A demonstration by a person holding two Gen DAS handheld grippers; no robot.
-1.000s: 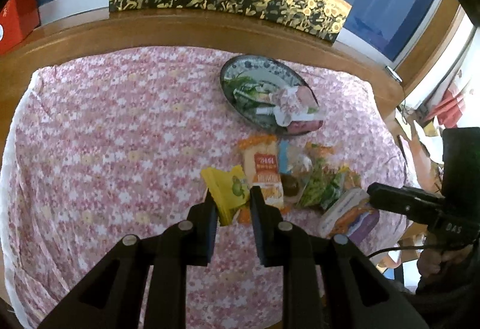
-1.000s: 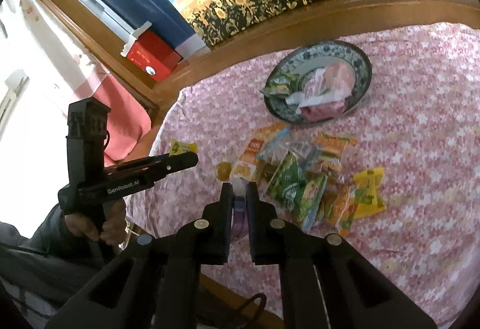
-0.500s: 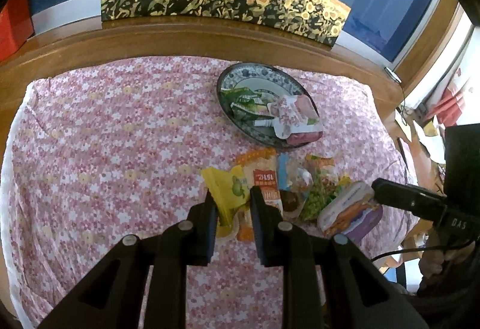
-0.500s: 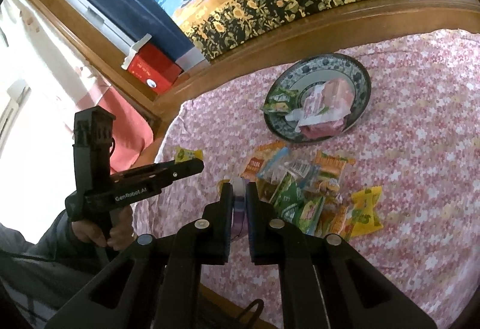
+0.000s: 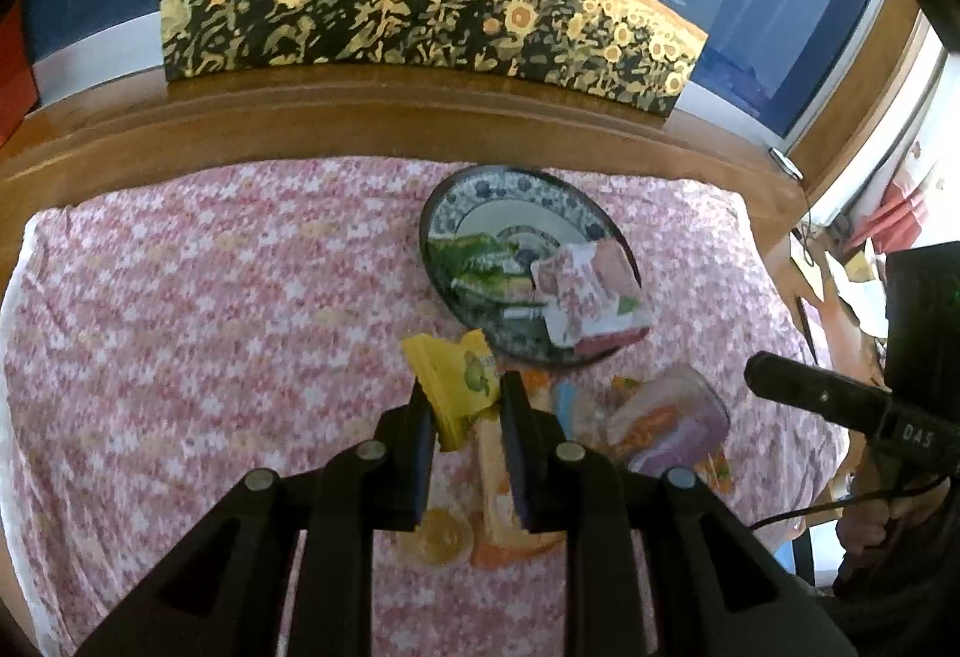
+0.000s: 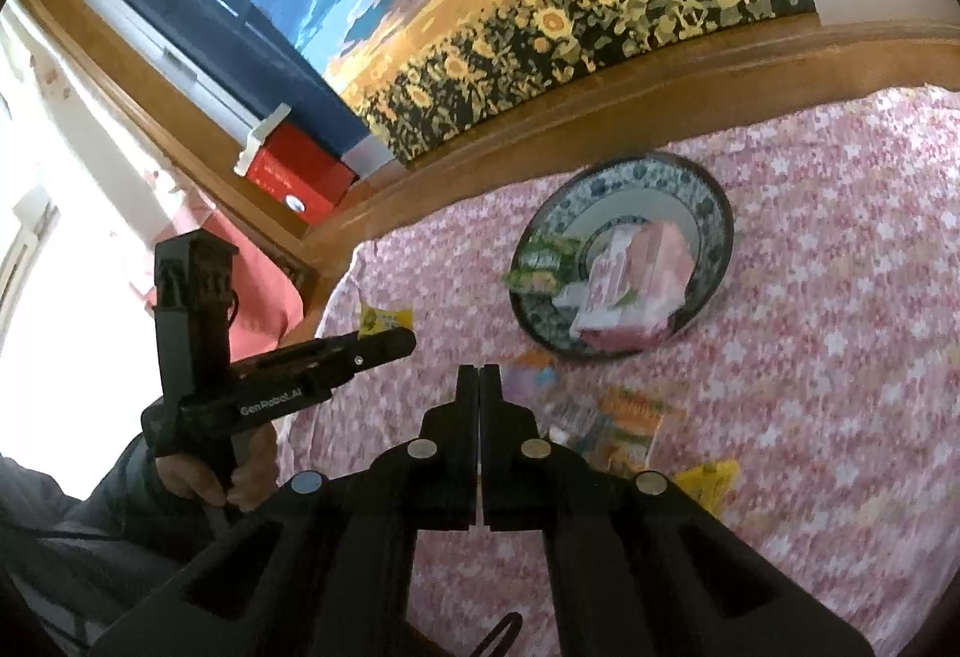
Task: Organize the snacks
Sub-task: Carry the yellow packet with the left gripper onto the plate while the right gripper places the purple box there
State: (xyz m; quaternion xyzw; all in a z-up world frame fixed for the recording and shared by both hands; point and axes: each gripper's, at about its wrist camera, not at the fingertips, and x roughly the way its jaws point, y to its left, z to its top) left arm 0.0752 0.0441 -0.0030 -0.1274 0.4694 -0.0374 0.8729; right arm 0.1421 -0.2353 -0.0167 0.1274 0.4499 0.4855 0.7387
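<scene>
left wrist: left gripper [image 5: 461, 405] fingers clamp the yellow foil snack packet [image 5: 451, 380], lifted just short of the blue patterned ceramic plate [image 5: 462, 204]. right wrist: right gripper [image 6: 478, 387] fingers closed, empty. step: carrying to plate; next needs release over it.

1. The left gripper [image 5: 462, 405] is matte black, with two flat, straight fingers [image 5: 420, 435] on angular linkage arms with open triangular cut-outs.
2. Round silver pivot screws [image 5: 370, 450] sit on the linkages.
3. The right gripper [image 6: 479, 387] is the same black build, with silver screws [image 6: 423, 448].
4. The left gripper's body carries white "GenRobot.AI" lettering [image 6: 273, 406].
5. A thin black cable [image 5: 840, 504] trails from the right gripper's handle.
6. The sleeve [image 6: 90, 501] looks dark grey, though it is dim.
</scene>
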